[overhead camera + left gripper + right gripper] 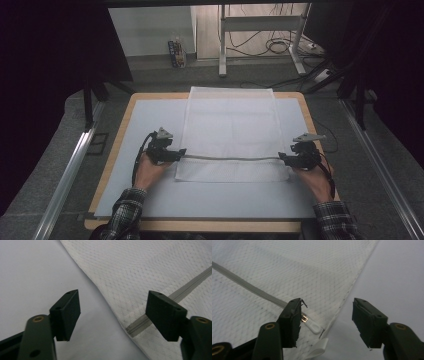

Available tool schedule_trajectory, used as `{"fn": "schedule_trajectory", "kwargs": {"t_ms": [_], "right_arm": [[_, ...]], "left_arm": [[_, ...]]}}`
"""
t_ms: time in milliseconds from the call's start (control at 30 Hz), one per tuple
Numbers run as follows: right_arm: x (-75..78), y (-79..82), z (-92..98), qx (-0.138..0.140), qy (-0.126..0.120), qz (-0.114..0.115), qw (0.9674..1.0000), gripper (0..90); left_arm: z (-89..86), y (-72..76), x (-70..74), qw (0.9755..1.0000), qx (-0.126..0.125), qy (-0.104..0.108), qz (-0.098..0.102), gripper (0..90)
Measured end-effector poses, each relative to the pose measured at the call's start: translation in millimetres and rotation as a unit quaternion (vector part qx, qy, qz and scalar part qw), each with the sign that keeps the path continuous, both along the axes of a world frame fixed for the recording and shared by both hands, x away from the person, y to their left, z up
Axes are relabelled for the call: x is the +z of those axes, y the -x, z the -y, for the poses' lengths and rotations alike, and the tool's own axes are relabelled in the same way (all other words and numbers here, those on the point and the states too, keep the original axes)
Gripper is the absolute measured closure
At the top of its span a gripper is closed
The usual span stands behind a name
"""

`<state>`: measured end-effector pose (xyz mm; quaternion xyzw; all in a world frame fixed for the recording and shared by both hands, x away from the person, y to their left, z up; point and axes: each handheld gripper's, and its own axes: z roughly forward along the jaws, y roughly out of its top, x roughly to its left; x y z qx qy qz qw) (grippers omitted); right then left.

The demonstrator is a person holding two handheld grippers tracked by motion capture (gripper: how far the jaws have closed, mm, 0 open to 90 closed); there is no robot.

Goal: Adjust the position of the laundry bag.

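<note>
A white mesh bag (230,125) lies flat on the pale mat (145,125), with a grey zipper (230,158) running across it near its front edge. My left gripper (182,151) sits at the zipper's left end. In the left gripper view the gripper (113,315) is open, with the bag's edge and the zipper end (140,323) between its jaws and untouched. My right gripper (281,156) is at the zipper's right end. In the right gripper view it (325,320) is open around the bag's corner, and the white zipper pull (313,326) lies close to its left pad (292,322).
The mat covers a wooden tabletop (107,170). Metal rails (65,180) run along both sides of the table. Beyond the far edge stand desk legs (222,45) with cables on the floor, and a small carton (176,52).
</note>
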<state>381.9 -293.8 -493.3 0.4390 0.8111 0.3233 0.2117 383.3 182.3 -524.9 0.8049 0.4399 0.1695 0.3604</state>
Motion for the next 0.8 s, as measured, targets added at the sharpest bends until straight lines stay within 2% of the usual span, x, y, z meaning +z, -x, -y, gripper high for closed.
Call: {"fn": "schedule_trajectory", "kwargs": {"t_ms": [200,367,500,600,800], "right_arm": [[-2.1,-13.7,1.4,-0.010,0.004,0.000,0.9999,49.5],[-5.9,-23.4,0.5,-0.012,0.011,-0.003,0.9999,57.2],[-8.1,-30.5,-1.4,-0.013,0.018,-0.003,0.9998,62.9],[-10.7,-34.6,-2.0,-0.011,0.024,-0.005,0.9996,62.4],[-16.5,-41.2,-4.4,-0.014,0.017,-0.010,0.9997,52.3]], "left_arm": [[-1.1,-6.3,-2.7,0.9999,0.009,0.004,-0.003,34.9],[3.4,-11.7,-7.8,0.9999,0.008,-0.011,-0.004,38.8],[5.2,-16.3,-10.0,0.9999,0.012,-0.008,-0.004,42.5],[6.9,-17.9,-12.1,0.9998,0.017,-0.008,-0.007,45.1],[8.4,-20.8,-17.5,0.9997,0.021,-0.008,-0.012,45.2]]}}
